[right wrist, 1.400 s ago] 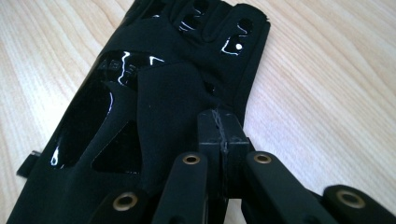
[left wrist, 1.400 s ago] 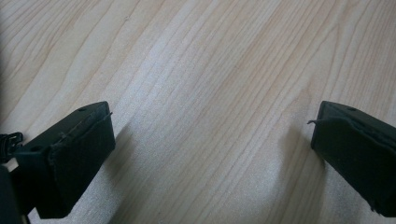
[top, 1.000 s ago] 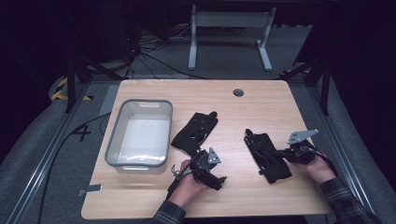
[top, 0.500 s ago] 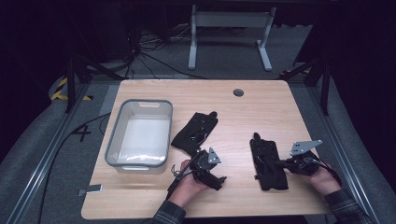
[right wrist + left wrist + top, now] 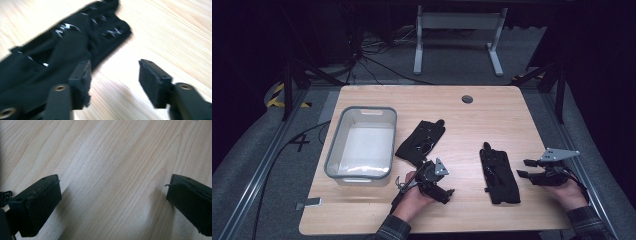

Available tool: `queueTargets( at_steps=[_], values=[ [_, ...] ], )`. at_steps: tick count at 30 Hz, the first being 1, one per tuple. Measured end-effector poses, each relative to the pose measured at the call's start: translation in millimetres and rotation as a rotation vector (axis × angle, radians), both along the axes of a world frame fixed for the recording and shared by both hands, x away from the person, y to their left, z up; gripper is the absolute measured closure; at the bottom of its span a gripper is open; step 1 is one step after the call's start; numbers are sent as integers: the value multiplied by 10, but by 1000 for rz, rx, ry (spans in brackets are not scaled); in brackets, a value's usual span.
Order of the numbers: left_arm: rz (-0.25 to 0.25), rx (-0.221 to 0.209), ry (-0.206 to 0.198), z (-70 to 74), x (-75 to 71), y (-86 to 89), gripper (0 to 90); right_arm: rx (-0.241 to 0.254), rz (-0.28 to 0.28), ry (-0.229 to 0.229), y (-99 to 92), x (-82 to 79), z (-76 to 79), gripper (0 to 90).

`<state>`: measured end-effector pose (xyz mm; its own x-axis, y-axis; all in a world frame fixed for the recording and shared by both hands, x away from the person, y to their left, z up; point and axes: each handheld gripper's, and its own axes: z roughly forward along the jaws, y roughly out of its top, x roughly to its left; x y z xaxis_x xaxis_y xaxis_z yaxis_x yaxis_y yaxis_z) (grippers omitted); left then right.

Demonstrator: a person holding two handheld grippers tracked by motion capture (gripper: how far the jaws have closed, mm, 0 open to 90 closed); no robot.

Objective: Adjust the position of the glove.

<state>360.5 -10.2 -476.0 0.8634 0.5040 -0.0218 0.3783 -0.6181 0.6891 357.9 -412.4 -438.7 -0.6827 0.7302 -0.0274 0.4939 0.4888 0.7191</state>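
Reaching again for the right-hand glove (image 5: 499, 174) from this position carries a risk, in my judgement: your right gripper (image 5: 526, 169) sits just beside the glove's edge with its fingers apart and nothing between them, having just opened, so a shallow approach could pinch a single layer of fabric or drag the glove across the bench (image 5: 492, 107) instead of lifting it. Note that the glove is black, limp and flat, lying lengthwise with its fingertips pointing away from you; in the right gripper view its glossy printed markings (image 5: 65, 26) show on the back, and loose folds could snag a finger (image 5: 81, 75). Keep your left gripper (image 5: 447, 194) low over bare wood, fingers (image 5: 41, 201) wide apart and empty. A second glove (image 5: 419, 142) lies crumpled between your left gripper and the grey bin (image 5: 334, 150), near the bin.
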Motion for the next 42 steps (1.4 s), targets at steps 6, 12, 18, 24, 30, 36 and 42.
queueTargets(
  at_steps=[6,12,18,24,30,36,42],
  values=[
    [0,0,0,0,0,0,0,0,-79,-21,-186,-59,-132,189],
    [-1,1,-1,0,1,1,0,-4,-131,-21,-254,-92,-240,152],
    [-7,9,2,51,-7,10,99,11,-134,-10,-231,-88,-277,112],
    [27,34,18,135,22,42,354,11,-134,-10,-230,-88,-277,111],
    [78,40,43,288,173,27,701,11,-134,-10,-230,-88,-277,111],
    [146,37,30,421,353,1,895,11,-134,-10,-230,-88,-278,111],
    [206,63,-16,547,579,-55,896,11,-133,-10,-230,-87,-278,110]
  ],
)
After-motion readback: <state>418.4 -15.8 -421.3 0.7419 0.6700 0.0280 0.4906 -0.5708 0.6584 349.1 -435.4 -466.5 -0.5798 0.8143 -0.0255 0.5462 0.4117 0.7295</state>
